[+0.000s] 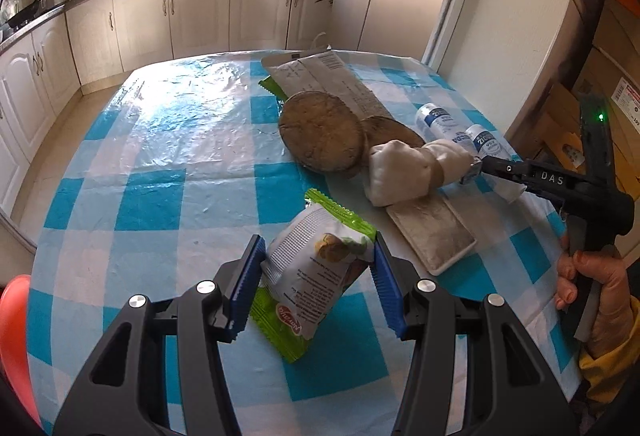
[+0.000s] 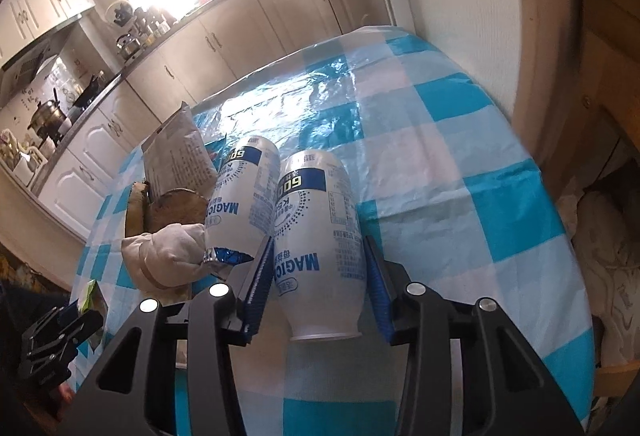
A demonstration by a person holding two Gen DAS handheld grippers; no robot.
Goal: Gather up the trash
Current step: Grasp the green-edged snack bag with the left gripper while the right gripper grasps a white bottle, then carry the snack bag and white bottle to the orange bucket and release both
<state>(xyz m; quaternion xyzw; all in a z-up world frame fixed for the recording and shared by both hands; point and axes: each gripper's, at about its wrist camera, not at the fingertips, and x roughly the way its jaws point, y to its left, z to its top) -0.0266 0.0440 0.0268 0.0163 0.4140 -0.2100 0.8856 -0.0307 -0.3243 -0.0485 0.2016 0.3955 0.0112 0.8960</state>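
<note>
The left gripper point(image 1: 318, 276) is clamped on a green and white snack packet point(image 1: 316, 268), its blue pads point(image 1: 250, 276) pressing both sides so the packet bulges between them, over a table covered in a blue and white checked cloth point(image 1: 160, 164). The right gripper point(image 2: 316, 276) has its blue pads point(image 2: 260, 276) closed against the sides of a white bottle point(image 2: 320, 244) with blue print, which lies on the cloth with its open neck towards the camera. A second bottle point(image 2: 240, 204) of the same kind lies just beside it on the left, touching it, with torn blue foil at its near end. Next to that is a crumpled white cloth point(image 2: 168, 256), and behind it two round brown discs point(image 1: 324, 132), one leaning on the other. A grey printed bag point(image 1: 320, 76) lies beyond the discs, and a flat grey rectangular tray point(image 1: 436, 232) lies nearer. A hand point(image 1: 592, 288) in a yellow sleeve holds the right gripper's handle. Kitchen cabinets point(image 1: 200, 12) line the far wall.
</note>
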